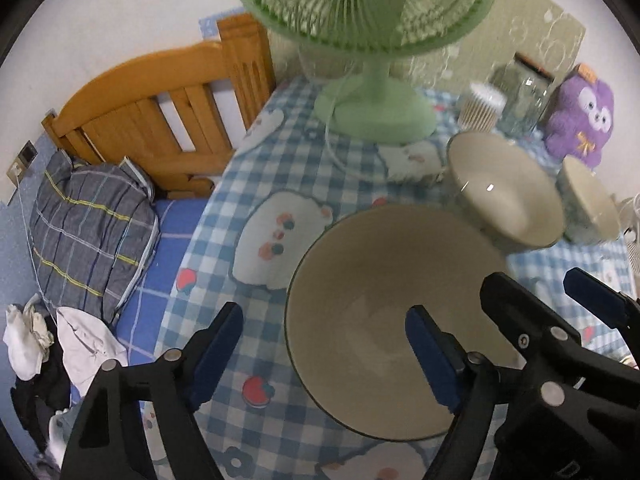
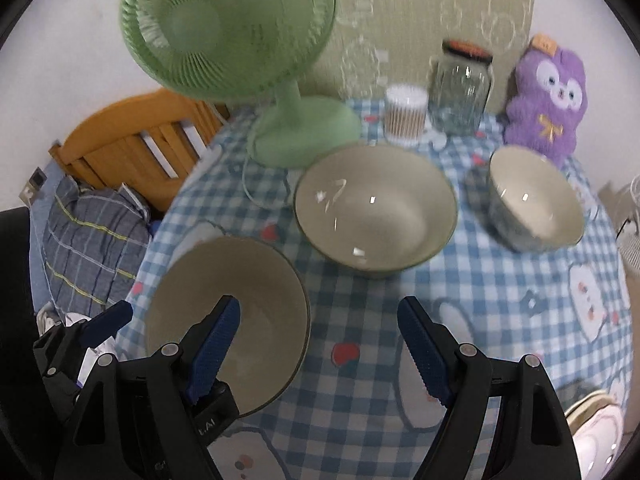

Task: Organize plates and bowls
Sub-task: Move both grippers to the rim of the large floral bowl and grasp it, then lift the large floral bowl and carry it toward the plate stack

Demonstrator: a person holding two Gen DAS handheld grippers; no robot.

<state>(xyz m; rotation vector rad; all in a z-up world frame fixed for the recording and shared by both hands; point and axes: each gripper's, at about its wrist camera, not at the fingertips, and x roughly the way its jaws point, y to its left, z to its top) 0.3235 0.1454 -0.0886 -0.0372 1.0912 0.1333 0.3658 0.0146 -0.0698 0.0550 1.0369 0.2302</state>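
Observation:
Three cream bowls stand on the blue checked tablecloth (image 2: pixel 500 300). The large near bowl (image 1: pixel 384 320) (image 2: pixel 228 316) lies under both grippers. My left gripper (image 1: pixel 324 354) is open and straddles that bowl's left rim, with one finger over the inside and the other over the cloth. My right gripper (image 2: pixel 320 348) is open astride the right rim, touching nothing that I can see. Its fingers (image 1: pixel 592 298) show at the right of the left wrist view. A second large bowl (image 2: pixel 376 208) (image 1: pixel 508 192) stands behind, and a smaller patterned bowl (image 2: pixel 536 200) (image 1: pixel 592 204) to its right.
A green fan (image 2: pixel 296 128) and its cord stand at the back of the table. Beside it are a cotton swab tub (image 2: pixel 404 114), a glass jar (image 2: pixel 460 88) and a purple plush toy (image 2: pixel 548 96). A wooden headboard (image 1: pixel 160 120) and a bed with a pillow (image 1: pixel 88 232) lie left of the table edge.

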